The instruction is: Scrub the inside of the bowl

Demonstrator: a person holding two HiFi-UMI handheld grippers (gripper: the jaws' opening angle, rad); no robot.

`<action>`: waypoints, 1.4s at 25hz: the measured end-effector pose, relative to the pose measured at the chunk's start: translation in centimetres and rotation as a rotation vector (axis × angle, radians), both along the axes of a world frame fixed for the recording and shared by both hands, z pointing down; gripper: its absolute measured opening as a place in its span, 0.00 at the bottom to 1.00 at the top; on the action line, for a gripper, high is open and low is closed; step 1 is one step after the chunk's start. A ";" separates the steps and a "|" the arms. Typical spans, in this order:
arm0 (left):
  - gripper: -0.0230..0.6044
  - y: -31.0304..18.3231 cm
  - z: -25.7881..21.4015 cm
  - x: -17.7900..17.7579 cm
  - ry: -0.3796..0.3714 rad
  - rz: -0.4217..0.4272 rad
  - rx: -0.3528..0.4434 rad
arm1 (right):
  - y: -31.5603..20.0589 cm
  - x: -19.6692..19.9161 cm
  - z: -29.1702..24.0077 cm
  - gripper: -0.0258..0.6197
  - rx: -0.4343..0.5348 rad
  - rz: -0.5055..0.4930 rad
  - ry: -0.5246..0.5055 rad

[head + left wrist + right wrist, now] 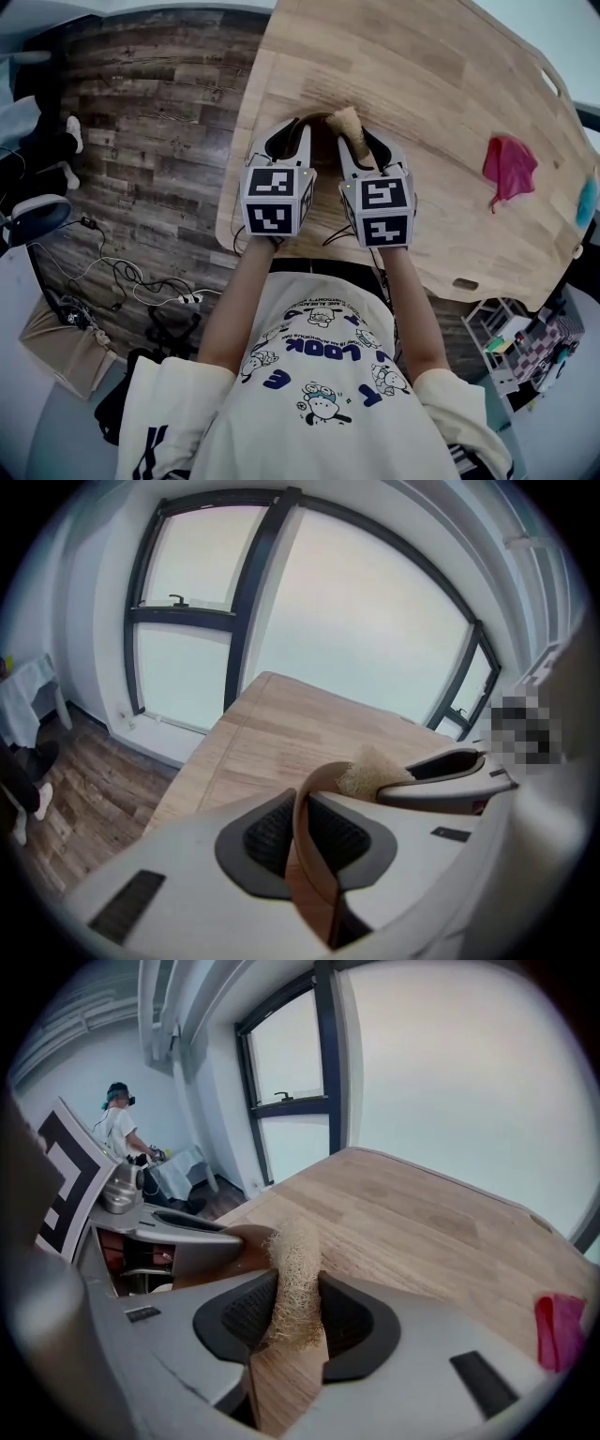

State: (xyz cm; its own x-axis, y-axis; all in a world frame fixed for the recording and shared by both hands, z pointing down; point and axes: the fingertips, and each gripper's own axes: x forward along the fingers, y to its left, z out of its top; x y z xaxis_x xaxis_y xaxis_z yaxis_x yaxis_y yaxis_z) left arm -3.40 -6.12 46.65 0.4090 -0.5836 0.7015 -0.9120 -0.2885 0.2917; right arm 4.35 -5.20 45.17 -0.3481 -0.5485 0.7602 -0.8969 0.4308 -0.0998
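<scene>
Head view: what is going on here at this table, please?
A person holds a gripper in each hand at the near edge of a wooden table. The left claw is clamped on the rim of a brown bowl. The right claw grips a loofah scrubber, whose end is at the bowl's rim. A red cloth lies apart on the table, untouched.

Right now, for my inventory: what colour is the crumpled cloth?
Magenta-pink cloth, clearest in head view.

Brown bowl, tan loofah at rim
</scene>
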 end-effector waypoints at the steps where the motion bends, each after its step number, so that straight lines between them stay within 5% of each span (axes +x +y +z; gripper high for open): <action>1: 0.15 0.0 0.0 -0.1 0.008 -0.011 -0.002 | 0.1 0.1 0.0 0.23 0.000 0.017 -0.002; 27: 0.15 0.7 0.2 -1.5 0.140 -0.368 -0.071 | 2.3 1.1 0.1 0.23 -0.068 0.354 -0.109; 35: 0.15 0.8 0.2 -1.2 0.171 -0.313 -0.083 | 1.8 1.3 0.1 0.23 -0.047 0.311 -0.084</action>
